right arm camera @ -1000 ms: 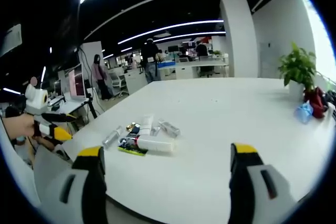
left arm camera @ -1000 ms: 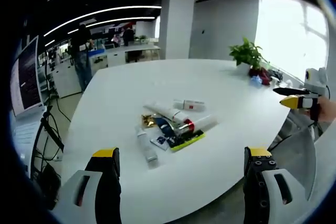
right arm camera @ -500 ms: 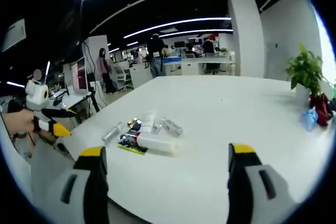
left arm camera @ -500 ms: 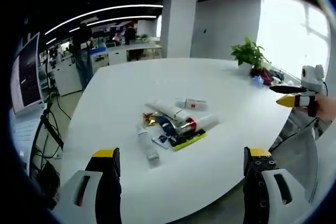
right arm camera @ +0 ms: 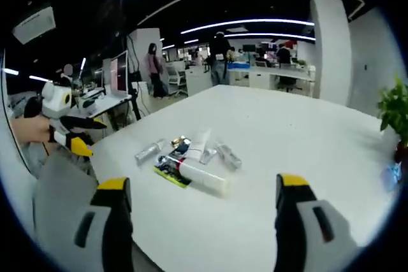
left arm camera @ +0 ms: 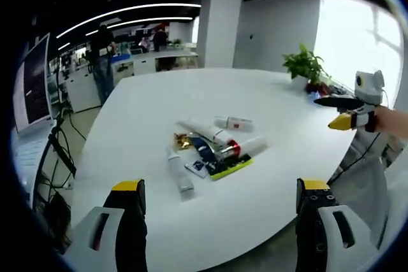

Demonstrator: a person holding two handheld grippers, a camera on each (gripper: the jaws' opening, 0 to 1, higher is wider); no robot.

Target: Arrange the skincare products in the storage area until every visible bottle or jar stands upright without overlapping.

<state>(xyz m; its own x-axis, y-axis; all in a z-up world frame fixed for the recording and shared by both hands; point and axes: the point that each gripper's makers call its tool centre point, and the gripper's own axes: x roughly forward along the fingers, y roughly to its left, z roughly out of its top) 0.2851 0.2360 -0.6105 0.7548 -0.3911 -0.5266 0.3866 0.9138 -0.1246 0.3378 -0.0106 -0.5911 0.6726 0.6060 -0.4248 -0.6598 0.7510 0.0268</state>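
Nearest in the left gripper view, the left gripper (left arm camera: 218,205) hangs with jaws wide and empty over the near edge of the white table (left arm camera: 274,125). In the right gripper view, the right gripper (right arm camera: 203,202) is likewise wide and empty, off that side's edge.

Further in, toward the middle of the table, the skincare pile (left arm camera: 210,148) lies flat: a slim tube (left arm camera: 179,176) nearest the left edge, a red-banded bottle (left arm camera: 241,149) over a flat dark sachet (left arm camera: 220,167), a white tube (left arm camera: 203,132) and a small vial (left arm camera: 233,123) behind. None stands upright.

The work looks unstarted, still in the approach. The next move calls for closing in on an outlying piece, probably the slim tube, and righting it clear of the heap.

At the far edge sits a plant (left arm camera: 305,66).
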